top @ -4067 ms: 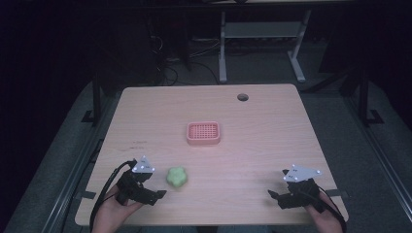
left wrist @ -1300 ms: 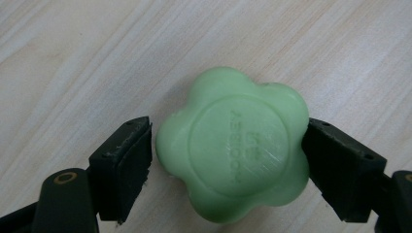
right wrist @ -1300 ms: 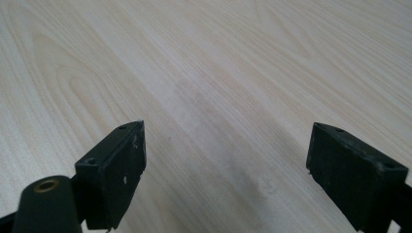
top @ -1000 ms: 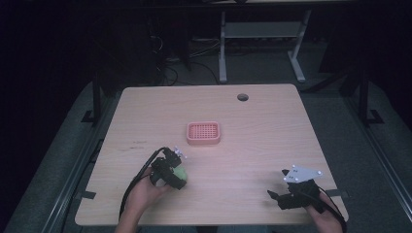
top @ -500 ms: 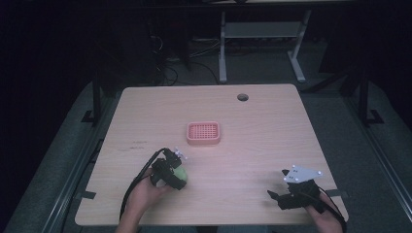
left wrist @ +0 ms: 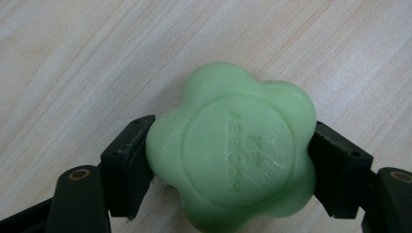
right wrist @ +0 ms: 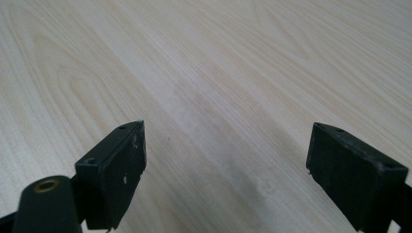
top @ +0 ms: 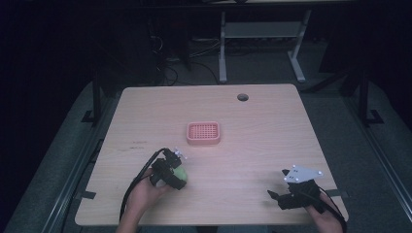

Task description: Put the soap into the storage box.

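Holding a green soap was what my left claw did. The soap was shaped like a flower, with round bumps all around it and small letters pressed into its flat top. My two black jaws pinched it, one on each side, and both touched it. Under the soap I saw the light wooden table. I could not tell if the soap sat on the wood or hung just above it.

From up high, my left claw was near the front edge of the table, a bit to the left, and the green soap peeked out on its right side. My left hand was wrapped around the claw from behind, and a black cable looped back from it.

My right claw was well apart from the left one, over near the front right corner. Its jaws were spread wide with bare wood between them. A grey three-cornered plate sat on top of it.

Past my left claw, toward the middle of the table, lay a pink dish with little holes in it. Farther still, near the back edge, was a dark round hole in the wood.
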The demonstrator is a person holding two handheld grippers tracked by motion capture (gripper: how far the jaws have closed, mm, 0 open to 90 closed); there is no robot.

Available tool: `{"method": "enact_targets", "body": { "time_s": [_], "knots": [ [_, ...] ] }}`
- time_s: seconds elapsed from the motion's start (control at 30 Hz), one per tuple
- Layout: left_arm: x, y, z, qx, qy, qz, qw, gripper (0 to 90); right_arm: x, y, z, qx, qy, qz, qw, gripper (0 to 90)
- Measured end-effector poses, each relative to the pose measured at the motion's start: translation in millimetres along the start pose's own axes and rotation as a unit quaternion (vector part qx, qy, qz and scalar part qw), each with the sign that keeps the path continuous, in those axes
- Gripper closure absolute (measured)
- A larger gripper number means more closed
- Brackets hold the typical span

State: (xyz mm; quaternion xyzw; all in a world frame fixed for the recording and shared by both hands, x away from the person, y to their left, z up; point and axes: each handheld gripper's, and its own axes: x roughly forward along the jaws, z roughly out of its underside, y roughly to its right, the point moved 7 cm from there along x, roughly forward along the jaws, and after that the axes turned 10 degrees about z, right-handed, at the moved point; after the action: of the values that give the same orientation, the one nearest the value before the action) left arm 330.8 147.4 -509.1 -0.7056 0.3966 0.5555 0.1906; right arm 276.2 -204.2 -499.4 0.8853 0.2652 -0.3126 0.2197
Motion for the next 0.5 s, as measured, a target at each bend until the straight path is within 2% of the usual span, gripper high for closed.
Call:
{"method": "enact_targets", "body": {
  "time_s": [0.23,0.5],
  "knots": [
    [-0.6,-0.6,0.0,-0.001,0.005,-0.006,1.0000,26.5,-0.1,0.4,0.0,0.000,0.001,0.001,1.0000,13.8],
    [-13.3,-2.8,-0.5,-0.009,0.023,-0.001,0.9997,26.6,0.0,0.1,-0.1,0.000,0.000,0.000,1.0000,13.8]
  ]
}}
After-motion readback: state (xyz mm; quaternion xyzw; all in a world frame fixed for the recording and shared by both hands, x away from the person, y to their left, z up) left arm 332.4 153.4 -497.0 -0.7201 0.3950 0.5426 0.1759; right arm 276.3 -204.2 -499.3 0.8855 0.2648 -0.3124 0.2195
